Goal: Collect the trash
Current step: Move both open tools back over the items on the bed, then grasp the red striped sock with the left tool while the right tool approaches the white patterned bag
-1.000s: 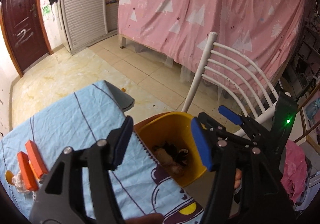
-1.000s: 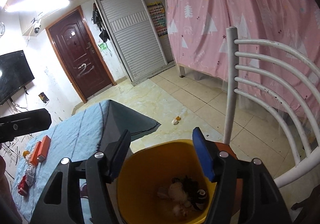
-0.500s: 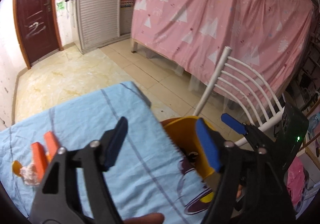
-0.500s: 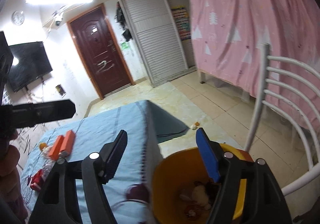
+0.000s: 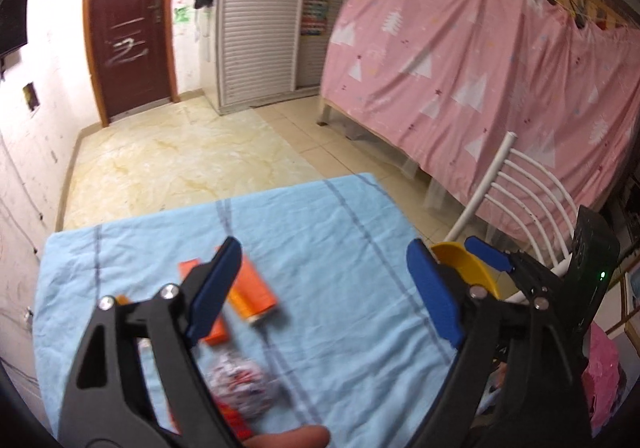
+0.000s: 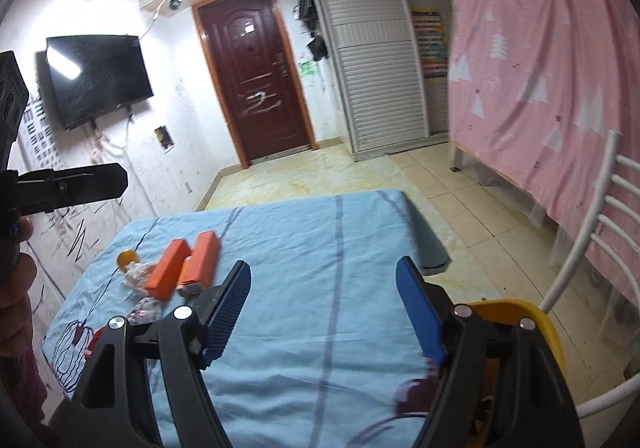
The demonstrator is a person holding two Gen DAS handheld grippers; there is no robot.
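My left gripper is open and empty above the blue tablecloth. Under it lie two orange boxes and a crumpled white-and-red wrapper. My right gripper is open and empty over the cloth. The orange boxes, crumpled wrappers and a small orange piece lie to its left. The yellow bin sits off the table's right edge; it also shows in the left wrist view, with the right gripper beside it.
A white slatted chair stands right of the bin. A pink curtain hangs behind it. A dark red door and a TV are on the far wall. The left gripper's body shows at the left edge.
Both grippers have swung left from above the yellow bin to over the tablecloth. The orange boxes and wrappers now lie close under the left gripper. Both stay open.
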